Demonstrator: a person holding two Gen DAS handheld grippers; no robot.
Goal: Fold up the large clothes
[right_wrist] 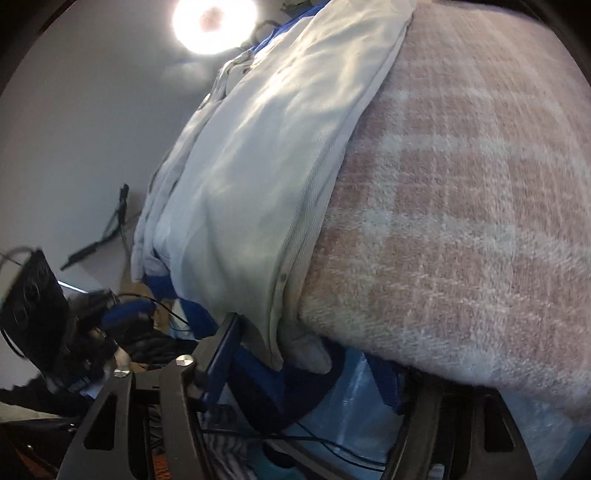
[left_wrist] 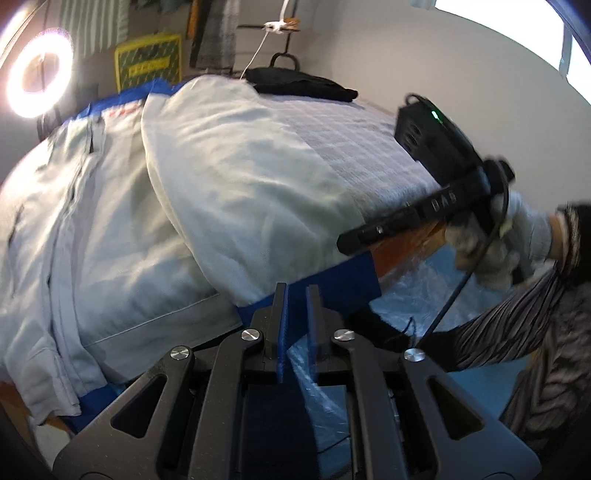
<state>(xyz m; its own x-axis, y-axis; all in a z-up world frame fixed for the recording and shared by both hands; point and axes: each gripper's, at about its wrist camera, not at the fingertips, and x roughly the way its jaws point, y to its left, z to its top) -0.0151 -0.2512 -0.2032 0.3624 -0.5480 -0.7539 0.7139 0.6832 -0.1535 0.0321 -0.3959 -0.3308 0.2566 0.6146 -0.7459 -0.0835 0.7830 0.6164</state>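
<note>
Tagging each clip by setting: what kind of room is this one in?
Probably a room in a home, rigged for filming: a pale garment spread on a checked blanket, a ring light beside it, and clothes hanging on the wall behind.

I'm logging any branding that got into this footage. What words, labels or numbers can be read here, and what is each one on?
"DAB", or letters close to it: on the black finger of the right gripper, left wrist view.
Yellow sign against the back wall: green lettering, too blurred to read.
Red marks on the pale work garment near its blue collar: unreadable.
Right wrist view: no text.
</note>
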